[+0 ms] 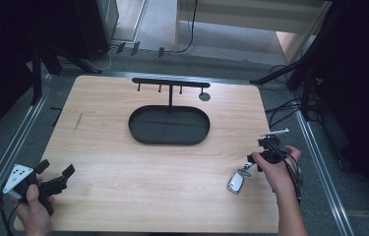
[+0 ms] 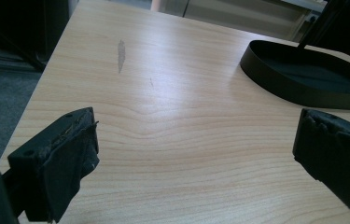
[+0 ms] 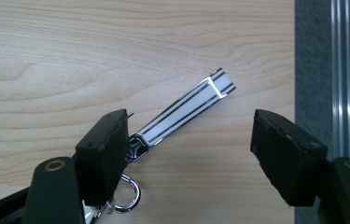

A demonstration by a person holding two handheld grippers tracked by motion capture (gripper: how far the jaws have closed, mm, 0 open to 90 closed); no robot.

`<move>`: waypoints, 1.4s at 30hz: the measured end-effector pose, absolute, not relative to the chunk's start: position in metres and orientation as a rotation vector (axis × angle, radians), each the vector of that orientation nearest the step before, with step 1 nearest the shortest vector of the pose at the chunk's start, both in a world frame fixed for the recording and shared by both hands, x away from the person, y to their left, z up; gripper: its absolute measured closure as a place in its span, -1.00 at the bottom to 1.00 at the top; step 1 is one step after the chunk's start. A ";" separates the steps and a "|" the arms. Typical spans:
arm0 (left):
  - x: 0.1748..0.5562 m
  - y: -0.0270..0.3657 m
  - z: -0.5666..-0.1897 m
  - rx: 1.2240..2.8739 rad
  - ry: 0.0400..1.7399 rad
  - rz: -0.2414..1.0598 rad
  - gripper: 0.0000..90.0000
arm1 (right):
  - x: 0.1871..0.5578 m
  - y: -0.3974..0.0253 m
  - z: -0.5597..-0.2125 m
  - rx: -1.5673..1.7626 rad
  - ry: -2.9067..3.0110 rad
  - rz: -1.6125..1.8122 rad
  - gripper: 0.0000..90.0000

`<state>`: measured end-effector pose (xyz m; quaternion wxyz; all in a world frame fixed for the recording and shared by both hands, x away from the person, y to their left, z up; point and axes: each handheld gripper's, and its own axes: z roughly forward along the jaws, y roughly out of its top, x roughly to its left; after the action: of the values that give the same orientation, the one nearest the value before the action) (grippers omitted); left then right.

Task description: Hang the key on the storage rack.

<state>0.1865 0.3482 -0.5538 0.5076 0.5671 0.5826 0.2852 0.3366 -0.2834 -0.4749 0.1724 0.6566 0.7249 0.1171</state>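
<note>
— Pale wood covers the table [image 1: 123, 162], with grey floor and metal rails round it. What lies on it, and how many of each?

— One keychain [image 1: 237, 180], near the right edge on the near side. It has a white strap [image 3: 187, 106] with black stripes, a metal clasp and a split ring [image 3: 128, 196]. In the high view a shiny silver tag lies flat at its near end. Farther off, at the middle of the far half, stands one black oval tray [image 1: 138, 129], and behind it one black rack [image 1: 170, 81] with a crossbar on a single post. I count four short pegs under the bar.

— Anything in the tray?

— Its dark floor looks bare in both the high view and the left gripper view, where its wall [image 2: 275, 84] shows at the far right.

— And the grippers?

— Two, one per hand. The right gripper [image 3: 189, 149] points down over the keychain with its jaws spread wide. The strap lies between them, and the left-hand jaw in its own view sits over the clasp; whether it touches I cannot tell. The other jaw is well clear of the strap. The left gripper [image 1: 56, 172] is at the near left corner, well apart from the keychain, jaws wide, holding nothing, bare wood between its pads [image 2: 70, 168].
</note>
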 end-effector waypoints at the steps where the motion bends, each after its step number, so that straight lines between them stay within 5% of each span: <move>1: 0.187 0.348 -0.554 1.366 1.405 0.686 -1.00 | 0.339 -0.281 -0.474 1.892 2.059 0.315 -0.34; 12: 0.187 0.350 -0.554 1.350 1.411 0.670 -1.00 | 0.355 -0.267 -0.469 2.051 2.027 0.189 -0.14; 17: 0.187 0.350 -0.554 1.345 1.411 0.669 -1.00 | 0.360 -0.273 -0.475 2.160 1.938 0.083 0.13; 37: 0.187 0.351 -0.554 1.343 1.411 0.667 -1.00 | 0.365 -0.272 -0.499 2.350 1.876 0.195 0.10; 42: 0.187 0.351 -0.554 1.343 1.411 0.667 -1.00 | 0.366 -0.268 -0.501 2.352 1.897 0.203 0.26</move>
<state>0.1872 0.3509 -0.5542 0.5151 0.5590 0.5874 0.2777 0.3661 -0.2681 -0.5012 0.0564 0.7753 0.6255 0.0668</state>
